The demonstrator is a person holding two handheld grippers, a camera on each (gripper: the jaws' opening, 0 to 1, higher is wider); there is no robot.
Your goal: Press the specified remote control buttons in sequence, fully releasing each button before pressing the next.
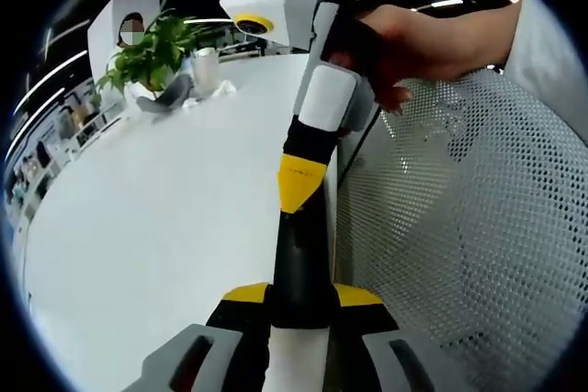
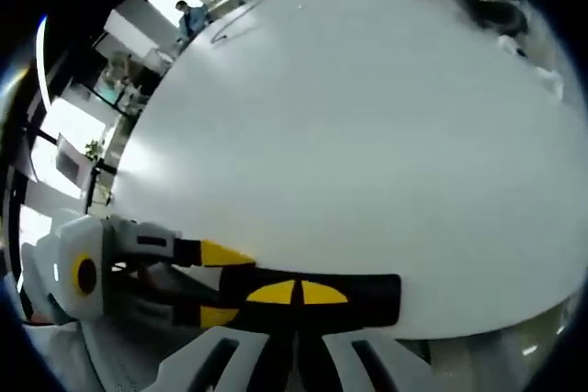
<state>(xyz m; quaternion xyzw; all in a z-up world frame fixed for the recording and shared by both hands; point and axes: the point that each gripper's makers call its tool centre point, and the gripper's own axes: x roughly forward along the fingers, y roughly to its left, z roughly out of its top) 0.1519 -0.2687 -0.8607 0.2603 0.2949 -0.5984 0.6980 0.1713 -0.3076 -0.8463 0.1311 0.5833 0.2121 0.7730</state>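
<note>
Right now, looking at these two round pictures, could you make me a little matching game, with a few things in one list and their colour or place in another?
Things:
1. potted plant
2. chair
3. table
4. hand

Descriptions:
a. white mesh full of small holes, beside the table's edge
b. top of the left gripper view, above the mesh
c. green leaves, at the table's far end
d. smooth, plain white top

Pairs: 1-c, 2-a, 3-d, 4-b

White table point(image 1: 156, 227), green plant point(image 1: 152, 48)
</note>
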